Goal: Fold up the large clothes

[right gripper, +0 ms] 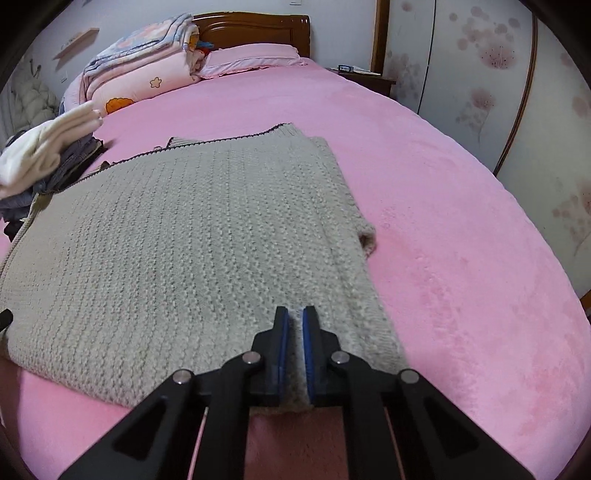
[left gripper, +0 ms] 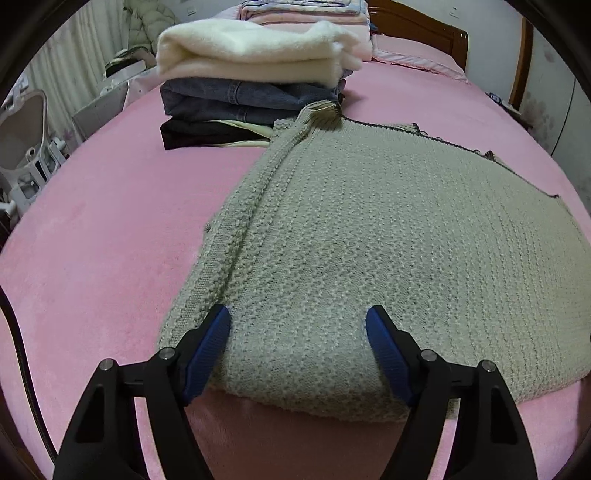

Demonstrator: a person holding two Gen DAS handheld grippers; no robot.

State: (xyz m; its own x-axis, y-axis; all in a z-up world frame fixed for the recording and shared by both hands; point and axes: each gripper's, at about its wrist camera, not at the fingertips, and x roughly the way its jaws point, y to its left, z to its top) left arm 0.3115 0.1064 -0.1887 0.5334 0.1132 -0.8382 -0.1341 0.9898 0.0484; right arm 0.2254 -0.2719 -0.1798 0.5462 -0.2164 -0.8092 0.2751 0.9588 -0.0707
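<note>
Bedroom, pink bed cover fills most of both views, wooden headboard and rolled quilts at the far end. Stack of folded clothes sits far left: white fleece on top, denim under it, something dark at the bottom.

Grey knit sweater lies flat mid-bed, near hem close to the near edge of the bed, far edge with dark trim just beside the stack. Chunky textured knit, looks thick and heavy. Sides seem already folded in; a rolled layer shows along the right edge and a ribbed band runs along the left.

Right gripper is pressed together, pinching a ridge of the near hem close to the sweater's right side. Left gripper is spread wide, blue pads astride the near hem near the left side, fabric between them but pads not squeezing it.

Step in hand, as I read it: grab both near corners for the lengthwise fold toward the far edge. To do it well: close the left on all layers, match the right's depth of bite, lift both evenly, carry the hem over to meet the trimmed far edge. Thick knit may slip or sag in the middle, so bite deep.
</note>
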